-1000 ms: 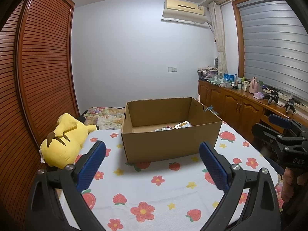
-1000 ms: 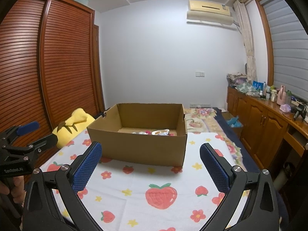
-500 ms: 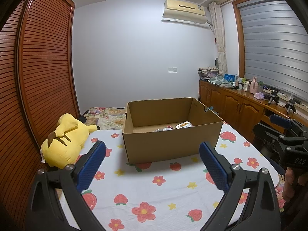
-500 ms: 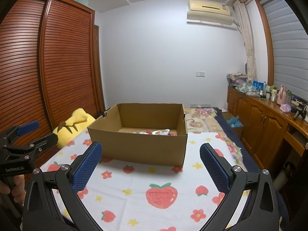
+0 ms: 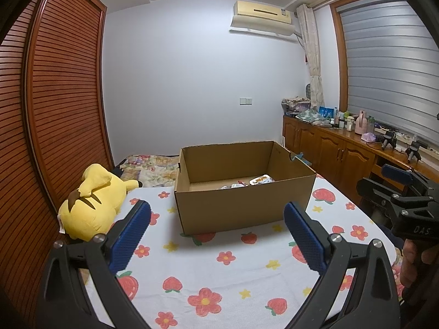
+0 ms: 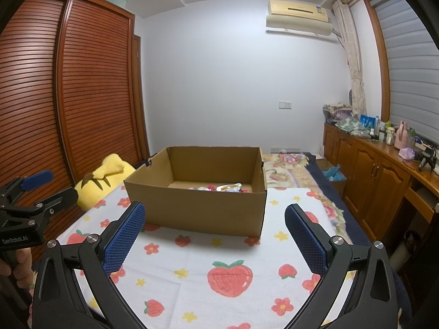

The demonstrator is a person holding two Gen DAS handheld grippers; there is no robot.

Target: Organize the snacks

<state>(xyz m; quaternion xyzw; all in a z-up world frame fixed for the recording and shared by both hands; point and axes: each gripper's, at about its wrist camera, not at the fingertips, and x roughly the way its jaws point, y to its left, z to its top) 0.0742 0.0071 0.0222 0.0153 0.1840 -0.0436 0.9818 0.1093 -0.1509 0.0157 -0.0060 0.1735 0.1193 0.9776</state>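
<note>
Left wrist view: the left gripper (image 5: 216,216) hung with its jaws spread wide and empty above the strawberry-print cloth (image 5: 233,268). The right gripper (image 6: 215,216) likewise gaped, holding nothing. Beyond both sat the cardboard box (image 5: 241,208), snacks (image 5: 252,182) lying on its floor, a yellow plush (image 5: 90,203) beside it.

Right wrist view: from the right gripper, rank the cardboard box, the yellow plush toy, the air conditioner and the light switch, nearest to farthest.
From the right gripper:
1. Cardboard box, straight ahead on the flowered cloth.
2. Yellow plush toy, to the left, beyond the box's near corner.
3. Light switch and air conditioner, both on the back wall, right of centre; too close to call.
</note>
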